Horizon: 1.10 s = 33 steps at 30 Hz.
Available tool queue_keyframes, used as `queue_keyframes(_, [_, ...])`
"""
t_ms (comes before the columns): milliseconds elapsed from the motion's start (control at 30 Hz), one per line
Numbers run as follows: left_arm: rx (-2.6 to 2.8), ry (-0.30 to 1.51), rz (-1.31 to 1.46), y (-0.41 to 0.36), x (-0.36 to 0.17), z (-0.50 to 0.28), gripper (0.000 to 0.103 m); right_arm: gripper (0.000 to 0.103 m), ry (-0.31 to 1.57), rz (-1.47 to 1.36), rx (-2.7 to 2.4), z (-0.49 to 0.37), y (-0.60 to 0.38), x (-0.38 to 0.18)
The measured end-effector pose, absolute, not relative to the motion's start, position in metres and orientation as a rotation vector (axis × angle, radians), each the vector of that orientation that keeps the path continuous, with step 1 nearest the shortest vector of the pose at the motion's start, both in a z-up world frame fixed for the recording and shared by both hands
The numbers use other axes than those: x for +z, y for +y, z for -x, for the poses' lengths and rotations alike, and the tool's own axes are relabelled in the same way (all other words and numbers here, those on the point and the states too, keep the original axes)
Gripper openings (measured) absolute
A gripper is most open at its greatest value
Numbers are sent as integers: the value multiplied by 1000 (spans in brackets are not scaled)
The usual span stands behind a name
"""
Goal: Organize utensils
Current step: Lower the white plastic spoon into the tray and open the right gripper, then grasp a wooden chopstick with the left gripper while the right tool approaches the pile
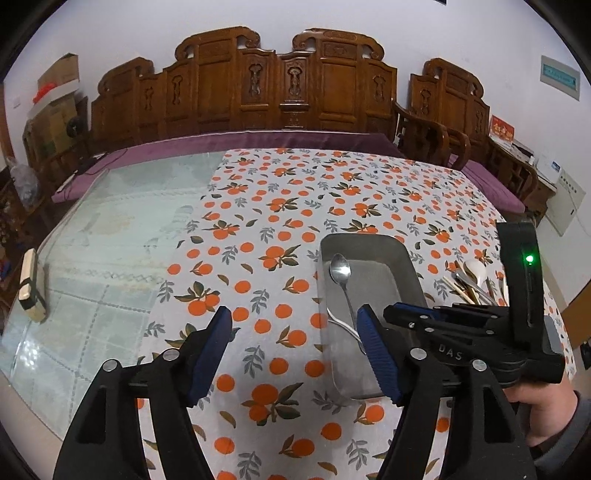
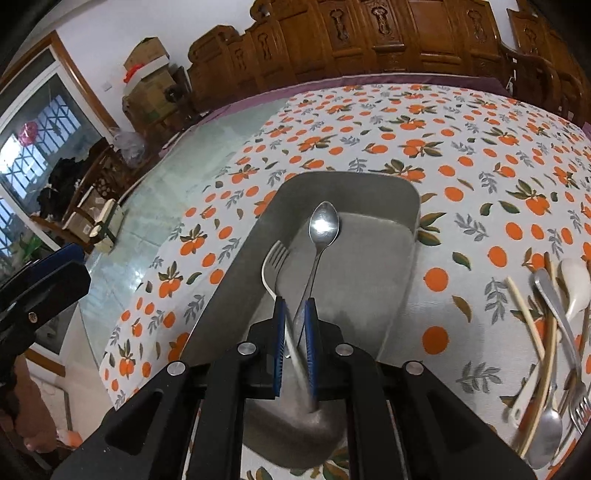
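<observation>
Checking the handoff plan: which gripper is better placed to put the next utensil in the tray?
Right. The right gripper already pinches a white-handled fork over the metal tray; the left gripper hangs open and empty.

Carved wooden bench (image 1: 280,88) (purple cushion (image 1: 258,138)), white wall (image 1: 332,18)

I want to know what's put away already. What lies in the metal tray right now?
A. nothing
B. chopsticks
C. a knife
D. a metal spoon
D: a shiny metal spoon lies inside the metal tray, bowl toward the far end.
</observation>
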<state>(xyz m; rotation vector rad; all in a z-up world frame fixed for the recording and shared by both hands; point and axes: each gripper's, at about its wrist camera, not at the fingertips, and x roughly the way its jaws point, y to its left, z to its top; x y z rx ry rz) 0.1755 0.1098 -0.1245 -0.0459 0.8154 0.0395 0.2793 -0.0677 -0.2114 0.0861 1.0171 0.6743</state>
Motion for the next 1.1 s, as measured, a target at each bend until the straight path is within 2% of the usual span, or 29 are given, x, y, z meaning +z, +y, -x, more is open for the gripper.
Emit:
queue_keyframes(233, [7,798,42,90,-122,-167,87,13,923,-57,678,-254,-113,-180])
queue_keyframes(600, [-100,805,20,18,-132,-160,87,13,850,12,567,-201,-236,-161])
queue_keyframes(700, [-136,819,7,-7,-139,-160,87,22,847,-2,523,-195,-265,-164])
queue_keyframes(1100, [-271,904,13,-75,-176,-172,85,23,896,-53,460,-202,-299,-187])
